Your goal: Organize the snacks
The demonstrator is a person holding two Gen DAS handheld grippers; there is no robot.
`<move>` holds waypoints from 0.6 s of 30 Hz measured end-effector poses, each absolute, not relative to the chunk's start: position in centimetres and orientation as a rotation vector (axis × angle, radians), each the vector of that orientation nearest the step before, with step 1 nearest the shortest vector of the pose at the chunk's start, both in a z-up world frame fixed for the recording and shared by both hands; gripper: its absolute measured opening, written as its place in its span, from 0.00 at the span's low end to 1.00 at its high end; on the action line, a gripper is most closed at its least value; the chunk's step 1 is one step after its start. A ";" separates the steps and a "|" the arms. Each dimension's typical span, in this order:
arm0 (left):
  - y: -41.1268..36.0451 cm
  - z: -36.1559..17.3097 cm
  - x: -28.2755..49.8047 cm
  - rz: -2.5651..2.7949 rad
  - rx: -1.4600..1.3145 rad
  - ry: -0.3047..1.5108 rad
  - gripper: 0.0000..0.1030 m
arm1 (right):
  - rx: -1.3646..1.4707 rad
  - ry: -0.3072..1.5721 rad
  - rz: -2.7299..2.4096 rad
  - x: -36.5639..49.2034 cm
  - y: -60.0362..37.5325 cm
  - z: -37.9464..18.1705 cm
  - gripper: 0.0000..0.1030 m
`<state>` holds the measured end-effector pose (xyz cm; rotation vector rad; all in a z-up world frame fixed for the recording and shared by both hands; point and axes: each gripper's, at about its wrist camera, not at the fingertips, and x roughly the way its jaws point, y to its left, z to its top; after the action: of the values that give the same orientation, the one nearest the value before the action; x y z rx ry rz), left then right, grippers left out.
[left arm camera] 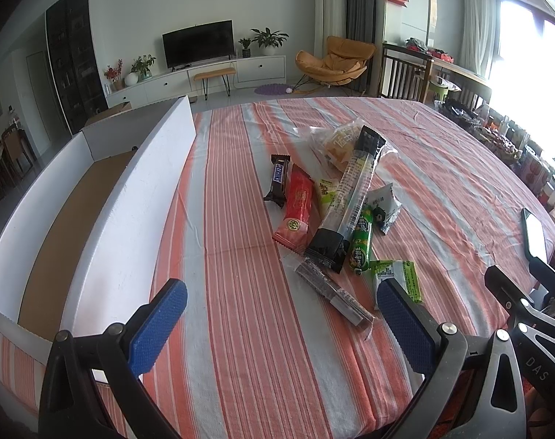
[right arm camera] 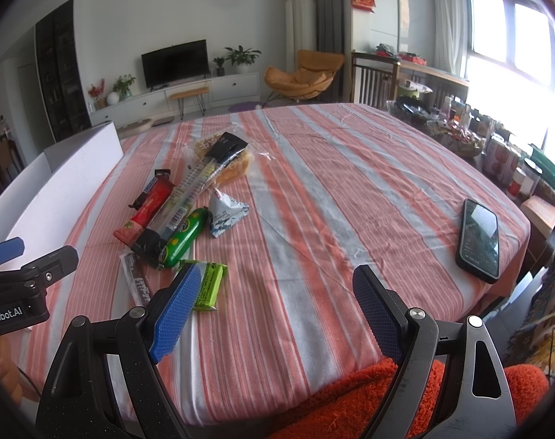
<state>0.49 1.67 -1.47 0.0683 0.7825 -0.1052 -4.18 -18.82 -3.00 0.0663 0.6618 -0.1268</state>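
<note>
My left gripper and right gripper both gape empty; snack pile mid-frame, white box at left.

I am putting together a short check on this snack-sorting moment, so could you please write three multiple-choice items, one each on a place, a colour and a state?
1. Where is the white box relative to the snack pile?
A. To its left
B. To its right
C. Under it

2. What colour is the sausage-shaped snack?
A. Blue
B. Green
C. White

3. How are the left gripper and right gripper?
A. Both shut on snacks
B. One holds the phone
C. Both open, holding nothing

Answers: 1 A, the box wall runs along the left of the cloth; 2 B, its wrapper is bright green; 3 C, the blue pads stand wide apart over the striped tablecloth.
</note>
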 end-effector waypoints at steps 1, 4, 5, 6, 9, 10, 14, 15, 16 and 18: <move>1.7 -1.5 0.5 -0.105 0.069 0.784 1.00 | 0.066 0.662 -0.127 -4.2 -18.9 -3.0 0.85; 1.7 -1.8 0.6 -0.104 0.076 0.792 1.00 | 0.068 0.662 -0.126 -4.2 -19.0 -3.0 0.85; 1.8 -1.9 0.7 -0.103 0.080 0.798 1.00 | 0.070 0.663 -0.126 -4.1 -19.0 -3.0 0.85; 2.0 -2.0 0.7 -0.100 0.080 0.804 1.00 | 0.075 0.664 -0.126 -4.1 -19.1 -3.0 0.85; 3.1 -2.5 1.4 -0.105 0.043 0.846 1.00 | 0.089 0.673 -0.125 -3.9 -19.2 -3.0 0.85; 3.7 -2.7 1.8 -0.111 0.030 0.871 1.00 | 0.095 0.679 -0.125 -3.9 -19.2 -3.2 0.85; 4.4 -4.5 2.6 -0.123 0.017 0.958 1.00 | 0.102 0.691 -0.125 -3.9 -19.2 -3.7 0.85; 4.4 -4.9 2.7 -0.133 0.004 0.981 1.00 | 0.102 0.693 -0.126 -3.8 -19.2 -3.8 0.85; 4.3 -5.2 2.8 -0.145 -0.011 0.997 1.00 | 0.101 0.696 -0.126 -3.8 -19.0 -3.8 0.85; 3.7 -5.7 3.2 -0.175 -0.042 1.026 1.00 | 0.100 0.699 -0.125 -3.8 -19.2 -3.7 0.85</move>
<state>3.23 3.68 -5.66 -0.0425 1.0260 -0.1750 -3.79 -19.20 -3.65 0.1003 0.6994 -0.1254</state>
